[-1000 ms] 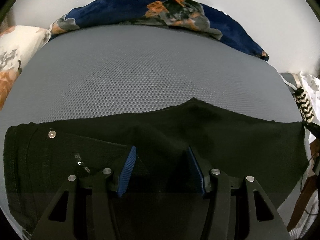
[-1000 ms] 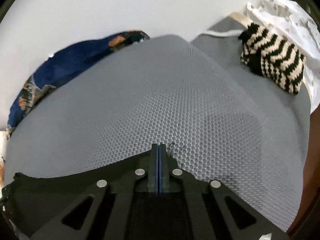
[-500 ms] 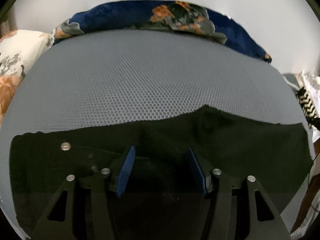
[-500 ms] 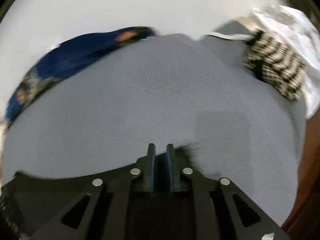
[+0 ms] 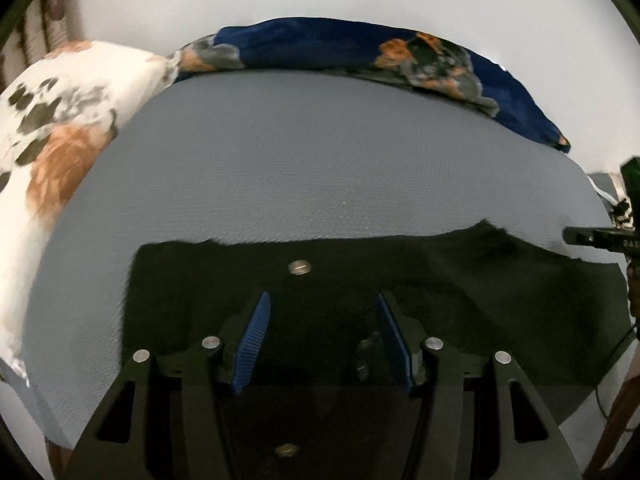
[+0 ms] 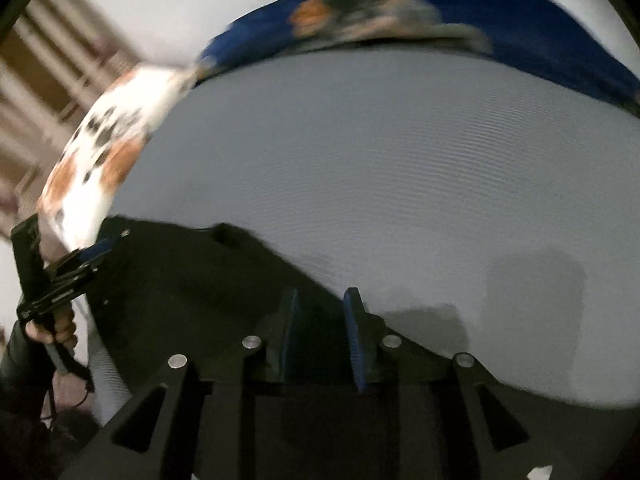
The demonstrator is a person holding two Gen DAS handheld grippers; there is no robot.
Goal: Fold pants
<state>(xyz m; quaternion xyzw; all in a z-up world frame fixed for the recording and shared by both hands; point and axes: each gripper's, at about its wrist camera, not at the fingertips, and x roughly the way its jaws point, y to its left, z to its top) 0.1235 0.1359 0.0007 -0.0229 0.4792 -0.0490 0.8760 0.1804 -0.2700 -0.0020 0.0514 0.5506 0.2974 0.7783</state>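
Black pants (image 5: pixel 460 292) lie flat along the near side of a grey mesh bed (image 5: pixel 320 168), a metal button (image 5: pixel 300 267) showing near the waist. My left gripper (image 5: pixel 322 298) is open, its blue pads (image 5: pixel 254 340) wide apart just above the waist area, holding nothing. My right gripper (image 6: pixel 320 294) is open over the pants' far edge (image 6: pixel 200 280), empty; it also shows at the right edge of the left wrist view (image 5: pixel 596 236). The left gripper appears at the left of the right wrist view (image 6: pixel 80 260).
A dark blue floral blanket (image 5: pixel 360 52) lies along the bed's far edge against a white wall. A white and orange floral pillow (image 5: pixel 52 132) sits at the left. A striped knit item (image 5: pixel 624 212) peeks in at the right. The bed surface beyond the pants is bare mesh.
My right gripper opened, let go of the pants and swung left. My left gripper stayed open and drew back and rightward over the pants, which now lie flat.
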